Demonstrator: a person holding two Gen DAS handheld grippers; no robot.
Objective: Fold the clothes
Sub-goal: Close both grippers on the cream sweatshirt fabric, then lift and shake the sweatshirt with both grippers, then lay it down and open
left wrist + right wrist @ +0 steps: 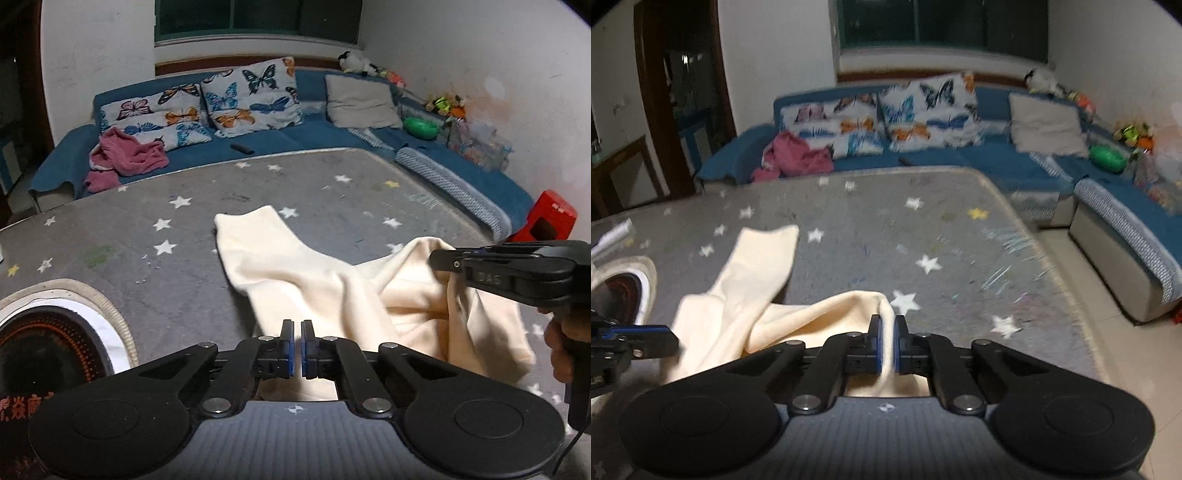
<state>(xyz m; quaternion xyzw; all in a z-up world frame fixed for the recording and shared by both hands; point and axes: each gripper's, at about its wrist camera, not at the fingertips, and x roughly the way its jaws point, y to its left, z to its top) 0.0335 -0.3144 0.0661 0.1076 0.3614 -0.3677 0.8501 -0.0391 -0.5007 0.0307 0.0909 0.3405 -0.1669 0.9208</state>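
Note:
A cream garment lies crumpled on the grey star-patterned table top, one long part stretched away toward the sofa. My left gripper is shut at the garment's near edge, with cream cloth showing between and under its pads. My right gripper is shut on a raised fold of the same garment. In the left wrist view the right gripper pinches the cloth at the right, lifting it into a peak, with a hand on its handle. In the right wrist view the left gripper shows at the far left.
A round dark heater with a pale rim sits at the table's near left. Behind the table runs a blue corner sofa with butterfly cushions, pink clothing and a remote. A red box and tiled floor lie to the right.

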